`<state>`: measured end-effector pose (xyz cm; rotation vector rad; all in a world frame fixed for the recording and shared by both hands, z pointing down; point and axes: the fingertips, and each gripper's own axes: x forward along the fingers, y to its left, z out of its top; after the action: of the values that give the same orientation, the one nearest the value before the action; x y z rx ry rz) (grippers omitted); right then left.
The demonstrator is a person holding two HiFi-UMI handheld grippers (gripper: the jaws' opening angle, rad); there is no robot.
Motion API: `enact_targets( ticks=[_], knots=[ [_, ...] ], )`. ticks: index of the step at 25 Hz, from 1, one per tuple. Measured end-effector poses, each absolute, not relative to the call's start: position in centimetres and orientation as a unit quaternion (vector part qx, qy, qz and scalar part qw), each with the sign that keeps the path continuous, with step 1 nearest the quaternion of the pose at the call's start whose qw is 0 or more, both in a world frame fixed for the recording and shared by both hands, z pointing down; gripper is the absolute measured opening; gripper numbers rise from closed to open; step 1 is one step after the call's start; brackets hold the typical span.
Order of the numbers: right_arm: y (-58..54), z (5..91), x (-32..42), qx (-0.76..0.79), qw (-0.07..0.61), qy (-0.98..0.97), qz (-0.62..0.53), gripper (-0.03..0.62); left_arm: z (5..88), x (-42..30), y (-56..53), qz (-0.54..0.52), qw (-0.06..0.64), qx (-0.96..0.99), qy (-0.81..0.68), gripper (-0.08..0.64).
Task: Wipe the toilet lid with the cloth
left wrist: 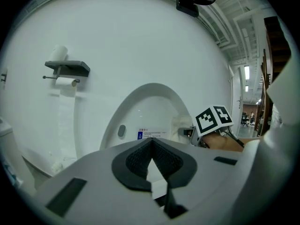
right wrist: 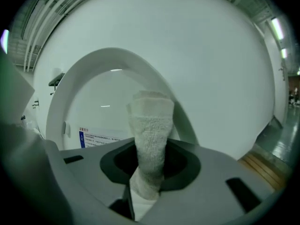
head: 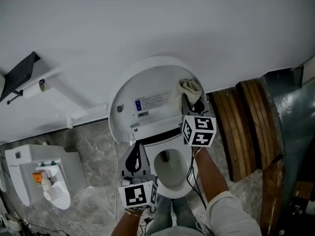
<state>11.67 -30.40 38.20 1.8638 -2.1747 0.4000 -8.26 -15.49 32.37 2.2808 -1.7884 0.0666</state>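
Head view shows our right tongs point(head: 193, 101) gripping a fluffy white cloth point(head: 190, 87) by the white oval toilet lid point(head: 147, 82); our left tongs point(head: 137, 150) are closed, empty.

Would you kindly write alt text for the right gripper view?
The right gripper clamps a white cloth upright between its jaws, before the raised toilet lid, whose inner face bears a printed label; a white wall lies behind.

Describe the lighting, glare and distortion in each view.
Head view: even, soft light, no hard shadows. Left gripper view: fisheye with black corners, bright ceiling lamps at right. Right gripper view: same fisheye, thin light reflections on the toilet lid, cloth sharp.
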Motion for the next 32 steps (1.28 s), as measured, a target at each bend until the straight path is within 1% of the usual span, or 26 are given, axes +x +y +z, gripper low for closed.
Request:
enact_targets(
  ticks=[6, 9, 14, 18, 22, 26, 32],
  knots=[
    [-30.1, 38.3, 11.8, 0.644, 0.136, -0.741, 0.131, 0.103, 32.2, -8.5, -15.4, 0.022, 0.125, 0.773, -0.621, 0.008],
    [-29.6, 37.7, 9.6, 0.623, 0.125, -0.762, 0.125, 0.103, 31.8, -9.3, -15.3, 0.019, 0.119, 0.770, -0.627, 0.008],
    [-26.1, 38.2, -1.4, 0.519, 0.100, -0.841, 0.116, 0.103, 31.8, -12.1, -14.4, 0.023, 0.122, 0.749, -0.650, 0.009],
    [-22.9, 40.2, -10.6, 0.417, 0.095, -0.896, 0.119, 0.103, 32.7, -15.3, -13.6, 0.028, 0.127, 0.728, -0.673, 0.008],
    [-21.9, 42.1, -15.5, 0.385, 0.116, -0.907, 0.124, 0.103, 34.1, -18.2, -12.5, 0.032, 0.140, 0.708, -0.691, 0.009],
    [-23.4, 43.8, -15.7, 0.410, 0.130, -0.894, 0.124, 0.103, 35.1, -19.8, -12.0, 0.034, 0.146, 0.697, -0.701, 0.008],
    [-25.4, 44.5, -11.4, 0.457, 0.128, -0.873, 0.117, 0.103, 35.8, -20.0, -13.0, 0.032, 0.149, 0.697, -0.701, 0.008]
  ],
)
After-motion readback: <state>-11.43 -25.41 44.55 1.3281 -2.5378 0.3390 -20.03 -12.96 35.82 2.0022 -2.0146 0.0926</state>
